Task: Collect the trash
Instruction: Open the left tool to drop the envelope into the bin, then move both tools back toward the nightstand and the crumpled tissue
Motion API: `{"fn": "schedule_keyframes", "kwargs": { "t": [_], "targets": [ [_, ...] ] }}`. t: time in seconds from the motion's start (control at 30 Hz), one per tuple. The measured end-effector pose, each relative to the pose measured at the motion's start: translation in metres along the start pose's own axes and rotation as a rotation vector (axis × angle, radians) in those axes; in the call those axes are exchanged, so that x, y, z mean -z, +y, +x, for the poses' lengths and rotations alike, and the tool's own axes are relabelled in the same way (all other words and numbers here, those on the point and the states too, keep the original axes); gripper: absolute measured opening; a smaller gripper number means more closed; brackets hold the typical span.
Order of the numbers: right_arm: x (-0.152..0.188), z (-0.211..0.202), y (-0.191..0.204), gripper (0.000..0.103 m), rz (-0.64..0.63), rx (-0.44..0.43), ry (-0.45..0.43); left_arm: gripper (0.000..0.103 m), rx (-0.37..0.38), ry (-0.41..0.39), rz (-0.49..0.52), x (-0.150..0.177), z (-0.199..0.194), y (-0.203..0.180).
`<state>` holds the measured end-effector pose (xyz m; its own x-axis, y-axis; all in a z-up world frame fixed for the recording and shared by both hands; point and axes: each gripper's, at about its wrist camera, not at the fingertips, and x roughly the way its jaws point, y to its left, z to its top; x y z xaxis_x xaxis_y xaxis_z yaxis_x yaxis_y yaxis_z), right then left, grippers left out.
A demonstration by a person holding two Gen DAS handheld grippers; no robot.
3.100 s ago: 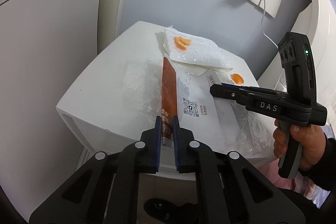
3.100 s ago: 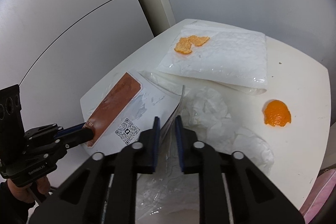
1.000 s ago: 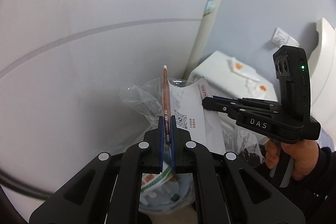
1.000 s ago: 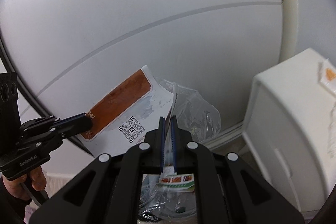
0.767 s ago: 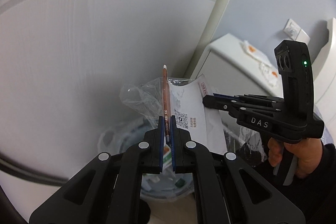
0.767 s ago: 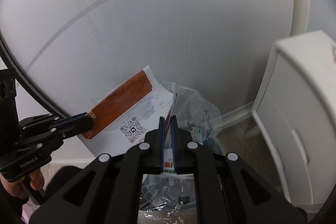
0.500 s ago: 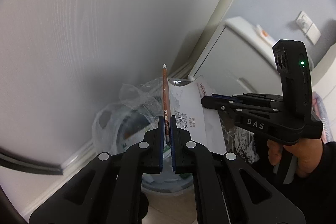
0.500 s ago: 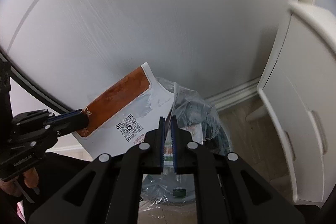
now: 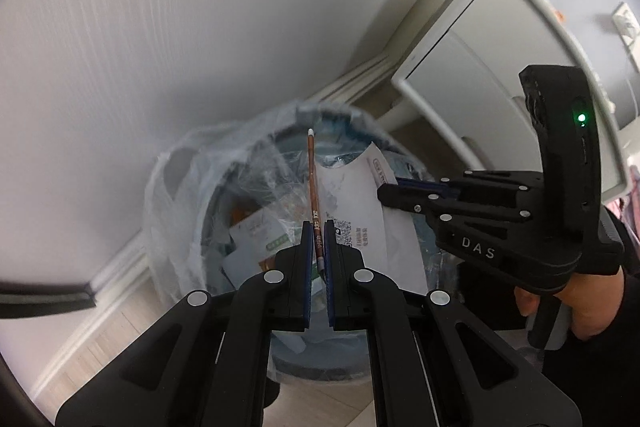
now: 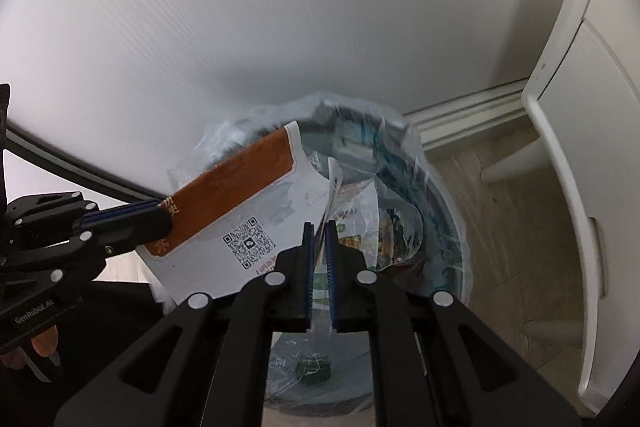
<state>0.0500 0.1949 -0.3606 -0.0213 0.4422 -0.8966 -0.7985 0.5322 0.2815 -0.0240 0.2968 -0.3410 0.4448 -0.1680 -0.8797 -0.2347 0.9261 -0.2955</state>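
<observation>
Three seconds back the bag (image 10: 240, 203) lay on the white cabinet (image 9: 500, 75) with both claws pinched on its edges. Now the left claw (image 9: 318, 247) and right claw (image 10: 319, 247) have carried it off, tipped downward, and it hangs just over the lined bin (image 10: 452, 227) that fills the view ahead of the fingers.

Soft even light, motion blur, fisheye edges

White cabinet (image 10: 576, 155) stands on wood floor (image 10: 516, 235).
</observation>
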Motion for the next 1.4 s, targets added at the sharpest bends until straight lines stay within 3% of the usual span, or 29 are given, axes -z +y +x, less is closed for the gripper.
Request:
{"fn": "schedule_keyframes", "kwargs": {
  "t": [0.27, 0.53, 0.57, 0.63, 0.7, 0.73, 0.77, 0.8, 0.87, 0.93, 1.0, 1.1, 1.17, 1.4],
  "targets": [
    [-0.003, 0.037, -0.009, 0.008, -0.038, 0.013, 0.060, 0.004, -0.029, 0.101, -0.014, 0.003, 0.048, 0.013],
    [0.007, 0.054, -0.011, 0.008, -0.102, 0.048, 0.086, 0.005, -0.076, 0.158, 0.013, 0.011, 0.067, 0.014],
    [0.008, 0.053, -0.010, 0.008, -0.107, 0.052, 0.083, 0.007, -0.078, 0.150, 0.018, 0.011, 0.064, 0.013],
    [0.009, 0.048, -0.007, 0.008, -0.135, 0.073, 0.067, 0.023, -0.087, 0.132, 0.025, 0.010, 0.061, 0.011],
    [0.009, 0.043, -0.001, 0.010, -0.155, 0.080, 0.059, 0.045, -0.105, 0.105, 0.031, 0.008, 0.056, 0.008],
    [0.010, 0.039, 0.001, 0.013, -0.153, 0.077, 0.057, 0.050, -0.120, 0.094, 0.036, 0.008, 0.054, 0.007],
    [0.009, 0.037, 0.002, 0.022, -0.150, 0.075, 0.053, 0.058, -0.138, 0.080, 0.042, 0.007, 0.050, 0.006],
    [0.010, 0.030, 0.006, 0.038, -0.150, 0.079, 0.044, 0.061, -0.137, 0.074, 0.041, 0.007, 0.048, 0.007],
    [0.009, 0.016, 0.006, 0.058, -0.162, 0.087, 0.021, 0.068, -0.137, 0.063, 0.042, 0.007, 0.043, 0.007],
    [0.009, 0.007, 0.008, 0.067, -0.177, 0.100, 0.000, 0.074, -0.147, 0.052, 0.050, 0.009, 0.038, 0.006],
    [0.008, -0.004, 0.011, 0.086, -0.192, 0.114, -0.019, 0.084, -0.157, 0.045, 0.060, 0.010, 0.034, 0.005],
    [0.009, -0.011, 0.010, 0.091, -0.203, 0.126, -0.039, 0.097, -0.159, 0.026, 0.060, 0.010, 0.025, 0.003],
    [0.010, -0.019, 0.003, 0.096, -0.202, 0.131, -0.046, 0.097, -0.156, -0.002, 0.062, 0.008, 0.015, 0.000],
    [0.008, -0.055, 0.002, 0.096, -0.179, 0.130, -0.123, 0.097, -0.158, -0.066, 0.066, 0.004, -0.020, -0.018]
  ]
}}
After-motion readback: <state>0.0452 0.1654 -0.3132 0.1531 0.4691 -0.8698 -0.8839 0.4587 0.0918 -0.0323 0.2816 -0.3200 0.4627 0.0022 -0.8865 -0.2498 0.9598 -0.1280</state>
